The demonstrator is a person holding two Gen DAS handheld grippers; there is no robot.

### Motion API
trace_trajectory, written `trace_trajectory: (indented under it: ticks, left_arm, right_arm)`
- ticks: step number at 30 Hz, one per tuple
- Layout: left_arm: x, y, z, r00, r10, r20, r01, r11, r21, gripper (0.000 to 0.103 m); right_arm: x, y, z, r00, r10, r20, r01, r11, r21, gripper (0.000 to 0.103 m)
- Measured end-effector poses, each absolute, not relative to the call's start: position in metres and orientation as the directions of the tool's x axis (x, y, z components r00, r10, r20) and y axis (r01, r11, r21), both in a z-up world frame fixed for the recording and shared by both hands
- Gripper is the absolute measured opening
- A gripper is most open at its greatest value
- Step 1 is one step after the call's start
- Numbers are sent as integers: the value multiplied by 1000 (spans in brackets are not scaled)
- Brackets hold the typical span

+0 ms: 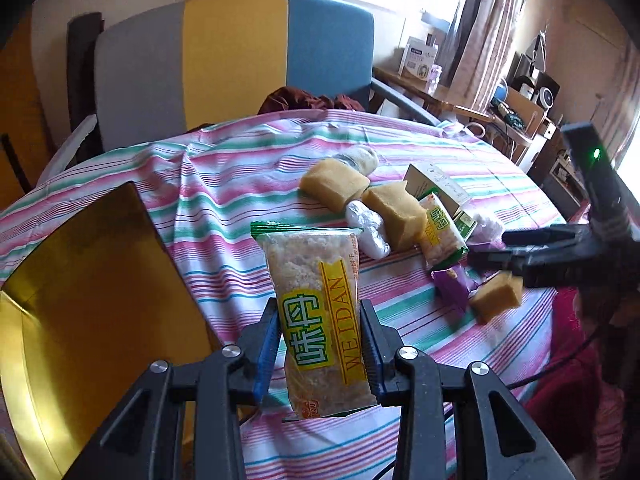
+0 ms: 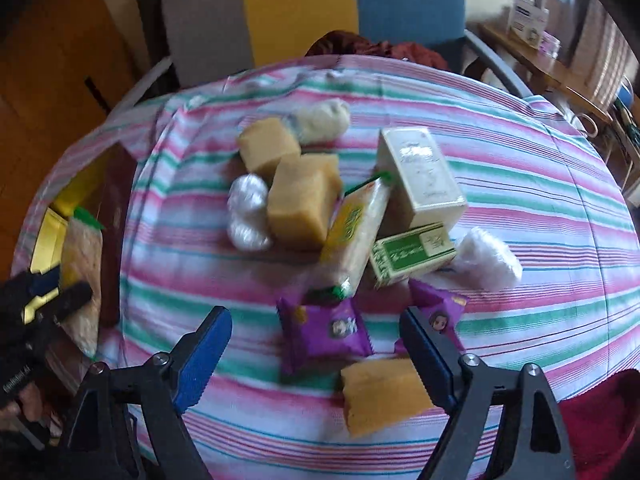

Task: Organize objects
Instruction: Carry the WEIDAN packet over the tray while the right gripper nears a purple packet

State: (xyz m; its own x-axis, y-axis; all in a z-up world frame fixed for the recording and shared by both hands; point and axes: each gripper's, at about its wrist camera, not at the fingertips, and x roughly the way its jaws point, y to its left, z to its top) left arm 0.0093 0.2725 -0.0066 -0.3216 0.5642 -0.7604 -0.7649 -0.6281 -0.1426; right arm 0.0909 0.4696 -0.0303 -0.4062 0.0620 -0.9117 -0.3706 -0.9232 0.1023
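My left gripper (image 1: 320, 344) is shut on a clear Weidan snack packet (image 1: 316, 312) with a yellow and green label, held upright above the striped tablecloth (image 1: 224, 200), next to the open yellow box (image 1: 96, 280). My right gripper (image 2: 316, 344) is open and empty, low over a purple snack packet (image 2: 324, 332) and a yellow sponge block (image 2: 384, 396). It shows at the right in the left wrist view (image 1: 496, 248). The left gripper (image 2: 52, 296) with its packet (image 2: 82, 256) shows at the left in the right wrist view.
A pile lies mid-table: two more yellow sponge blocks (image 2: 304, 200), a second Weidan packet (image 2: 356, 232), two green and cream cartons (image 2: 420, 176), white wrapped lumps (image 2: 248, 212), another purple packet (image 2: 440, 312). A grey, yellow and blue chair (image 1: 236, 60) stands behind the table.
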Motion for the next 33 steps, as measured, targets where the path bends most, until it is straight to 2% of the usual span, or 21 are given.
trace_trajectory:
  ticks: [5,9,11,13,15,18,21,25,29,33]
  left_arm:
    - [6,246,1,-343,576,-742,-740,-652,-165,38]
    - [-2,226,3,-359,581,-730,-709,-679,-192,38]
    - [-5,216,4,-367,583,-725,-696,-689,-202,38]
    - [-8,206,5,-378,586,-717,-682,-700,-213,38]
    - [-11,197,6,-388,588,-710,-670,-709,-222,38]
    - [-18,183,8,-400,592,-699,-648,-722,-242,38]
    - [-23,169,9,-414,593,-691,-631,-734,-251,38]
    - [-31,145,9,-438,579,-687,-603,-756,-253,38]
    - [-43,120,8,-473,545,-692,-567,-790,-235,38]
    - [-58,99,3,-497,515,-698,-518,-822,-238,38]
  right_arm:
    - [91,457,-42,-367,-134,-920,-347,-899,269,85]
    - [86,470,-66,-333,-209,-919,-495,-791,359,84]
    - [86,484,-74,-313,-159,-936,-599,-732,324,84]
    - [88,495,-74,-339,-160,-927,-661,-661,356,84]
    - [87,499,-71,-355,-150,-923,-691,-623,367,84]
    - [81,499,-70,-325,-72,-943,-731,-613,299,84]
    - [75,497,-77,-280,-58,-958,-747,-614,256,83]
    - [70,490,-82,-241,-25,-970,-758,-619,204,74]
    - [84,498,-83,-332,-91,-939,-797,-506,330,75]
    - [94,514,-80,-373,-43,-927,-846,-394,359,76]
